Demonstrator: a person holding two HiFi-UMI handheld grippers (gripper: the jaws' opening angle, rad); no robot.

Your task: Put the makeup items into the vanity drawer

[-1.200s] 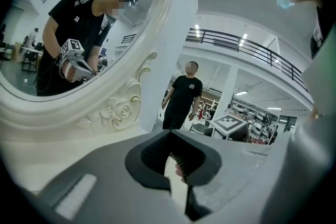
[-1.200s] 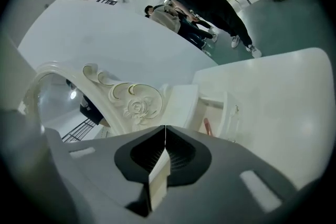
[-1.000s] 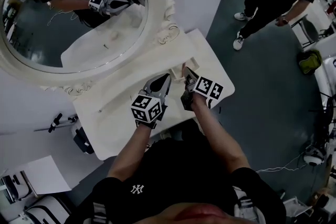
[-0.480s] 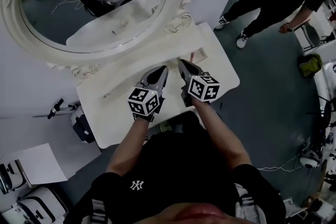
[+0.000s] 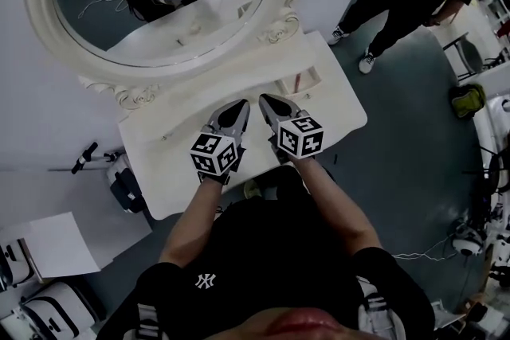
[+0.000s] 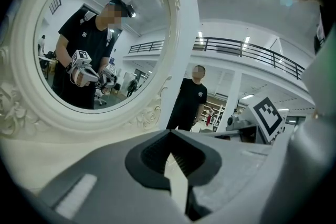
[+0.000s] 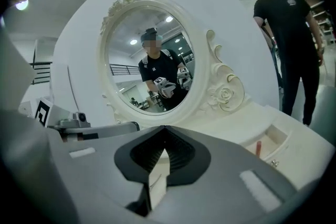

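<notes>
The oval mirror [image 5: 159, 4] stands at the back of the white worktop [image 5: 171, 179]. At the worktop's right end the vanity drawer [image 7: 278, 136] is open, and a reddish makeup stick [image 7: 258, 148] lies inside it. The left tongs [image 5: 241, 103] and right tongs [image 5: 263, 99] hover side by side above the worktop, both closed tight and empty. A thin stick [image 5: 165, 137] lies near the mirror's base.

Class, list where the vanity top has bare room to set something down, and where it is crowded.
Free: the vanity top left of the left gripper, and the front corner right of the right gripper. Crowded: the middle, where both grippers hover.
</notes>
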